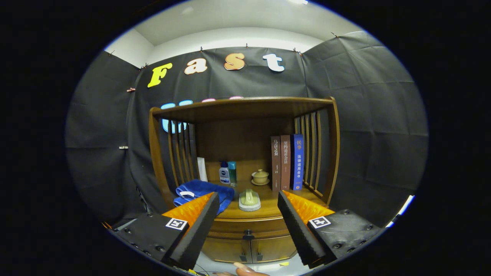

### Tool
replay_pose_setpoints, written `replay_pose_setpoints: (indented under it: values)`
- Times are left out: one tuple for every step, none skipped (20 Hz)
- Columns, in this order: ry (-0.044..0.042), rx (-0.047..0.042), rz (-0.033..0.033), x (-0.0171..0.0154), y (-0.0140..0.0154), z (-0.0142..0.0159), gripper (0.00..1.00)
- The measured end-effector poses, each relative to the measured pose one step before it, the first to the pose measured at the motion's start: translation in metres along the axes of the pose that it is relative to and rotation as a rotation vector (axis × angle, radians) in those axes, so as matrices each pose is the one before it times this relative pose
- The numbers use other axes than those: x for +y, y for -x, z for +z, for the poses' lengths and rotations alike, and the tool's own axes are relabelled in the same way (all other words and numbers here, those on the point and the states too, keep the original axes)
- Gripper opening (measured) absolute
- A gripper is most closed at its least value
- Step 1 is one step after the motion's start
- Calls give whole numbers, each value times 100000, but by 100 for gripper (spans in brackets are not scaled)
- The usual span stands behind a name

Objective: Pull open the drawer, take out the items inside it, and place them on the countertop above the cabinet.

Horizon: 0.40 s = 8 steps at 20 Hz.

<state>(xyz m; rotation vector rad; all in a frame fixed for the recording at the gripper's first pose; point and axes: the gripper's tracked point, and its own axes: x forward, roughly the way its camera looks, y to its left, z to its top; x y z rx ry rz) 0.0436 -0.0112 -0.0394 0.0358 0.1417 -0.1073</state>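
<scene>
Looking past my gripper (247, 230), I see the wooden cabinet (245, 161) filling the middle of the frame, its slatted sides framing a countertop (270, 207). Three books (287, 163) stand upright at centre right; a blue towel (201, 191) lies at lower left of the shelf. Smaller: a pale green item on a white dish (249, 200), a lidded teacup (260, 177), two bottles (227, 173). The drawer (247, 229) sits closed at bottom centre, between and beyond my spread, empty fingers, its knob (248, 232) midway.
</scene>
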Motion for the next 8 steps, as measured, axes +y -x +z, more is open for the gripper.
replay_pose_setpoints:
  values:
    - [249, -253, 82, 13, 422, 655, 99]
    - [8, -562, 115, 90, 470, 674, 99]
    - [-179, -578, 116, 18, 407, 668, 99]
    - [-370, -906, 89, 100, 411, 660, 99]
    - [-265, -965, -148, -6, 399, 623, 99]
    - [-191, -802, 240, 111, 349, 515, 99]
    - [-38, -618, 75, -11, 472, 278, 99]
    - [92, -25, -30, -49, 183, 178, 99]
